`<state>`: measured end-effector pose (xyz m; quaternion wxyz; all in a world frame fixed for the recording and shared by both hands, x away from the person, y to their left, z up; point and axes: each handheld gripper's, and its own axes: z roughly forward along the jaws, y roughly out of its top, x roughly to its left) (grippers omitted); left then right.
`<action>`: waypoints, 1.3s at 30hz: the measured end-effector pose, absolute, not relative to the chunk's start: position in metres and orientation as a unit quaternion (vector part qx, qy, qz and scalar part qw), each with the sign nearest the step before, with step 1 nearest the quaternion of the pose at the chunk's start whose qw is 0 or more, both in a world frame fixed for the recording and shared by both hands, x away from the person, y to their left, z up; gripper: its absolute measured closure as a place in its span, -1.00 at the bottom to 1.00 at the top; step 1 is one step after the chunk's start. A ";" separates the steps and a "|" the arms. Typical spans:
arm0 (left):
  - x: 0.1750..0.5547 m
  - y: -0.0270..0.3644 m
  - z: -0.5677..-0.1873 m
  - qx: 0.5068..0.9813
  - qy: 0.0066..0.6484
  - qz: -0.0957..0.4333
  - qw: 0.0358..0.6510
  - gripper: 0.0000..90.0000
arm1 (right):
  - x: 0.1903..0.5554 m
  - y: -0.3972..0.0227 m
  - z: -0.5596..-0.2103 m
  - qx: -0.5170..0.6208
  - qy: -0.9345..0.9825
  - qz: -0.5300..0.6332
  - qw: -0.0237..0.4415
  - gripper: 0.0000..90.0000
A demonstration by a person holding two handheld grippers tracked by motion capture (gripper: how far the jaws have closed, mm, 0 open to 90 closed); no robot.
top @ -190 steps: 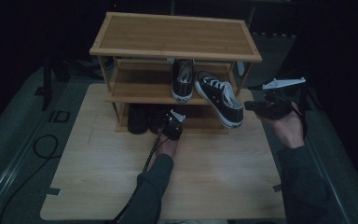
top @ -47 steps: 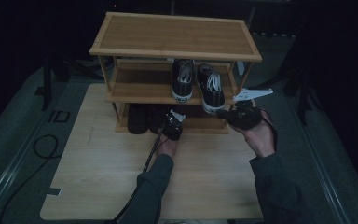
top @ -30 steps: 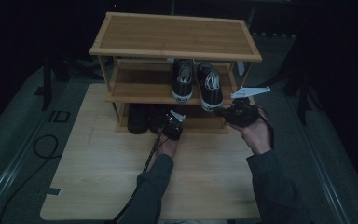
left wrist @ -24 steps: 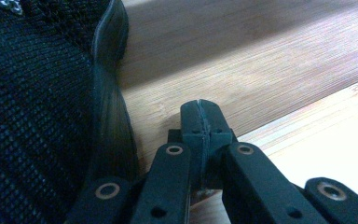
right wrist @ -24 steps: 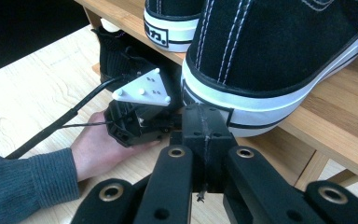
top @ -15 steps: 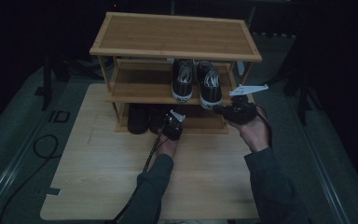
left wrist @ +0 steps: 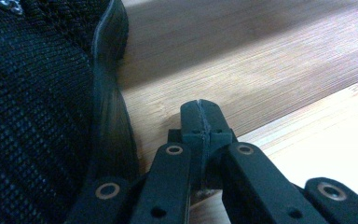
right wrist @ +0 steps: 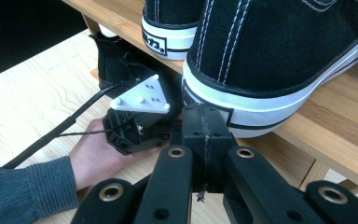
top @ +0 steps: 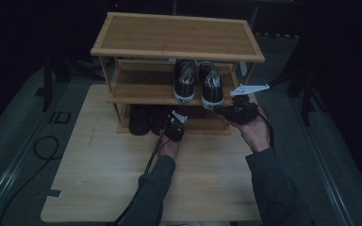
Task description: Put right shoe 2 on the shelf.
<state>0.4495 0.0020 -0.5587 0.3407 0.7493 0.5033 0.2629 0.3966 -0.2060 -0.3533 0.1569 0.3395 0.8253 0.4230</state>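
From above, a wooden shoe rack (top: 176, 35) stands at the far side of the bench (top: 99, 188). A pair of black sneakers (top: 198, 82) sits heels-out on its middle shelf, their toes hidden under the top board. The lowest shelf is in deep shadow; dark shoes (top: 139, 120) there are barely readable. The left tongs (top: 172, 123) point into that lowest shelf beside them, and the tips are lost in the dark. The right tongs (top: 219, 109) sit at the edge of the middle shelf, just under the heel of the right-hand sneaker (top: 211, 87). The room around the bench is black.

In the left gripper view, the left tongs (left wrist: 200, 109) are pressed together with nothing between them, over the bamboo shelf board. A black mesh shoe (left wrist: 37, 102) fills the left side, just beside the tongs and cut off by the frame.

In the right gripper view, the right tongs (right wrist: 206, 116) are likewise closed and empty, their tip right at the white sole of the sneaker's heel (right wrist: 270, 60); whether it touches is hard to judge. The other sneaker's heel (right wrist: 168, 25) is cropped at the top. Farther off, the person's left hand (right wrist: 98, 156) holds its gripper, whose tongs are hidden.
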 end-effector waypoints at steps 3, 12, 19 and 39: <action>0.449 0.002 -0.559 0.751 0.502 0.262 0.339 1.00 | 0.397 -0.203 -0.355 0.338 0.827 0.423 0.153 1.00; 0.449 0.003 -0.558 0.752 0.502 0.261 0.339 1.00 | 0.400 -0.190 -0.356 0.331 0.830 0.422 0.152 1.00; 0.450 0.003 -0.558 0.751 0.502 0.261 0.339 1.00 | 0.401 -0.182 -0.358 0.327 0.833 0.419 0.153 1.00; 0.449 0.003 -0.558 0.751 0.503 0.260 0.340 1.00 | 0.408 -0.188 -0.360 0.340 0.830 0.411 0.163 1.00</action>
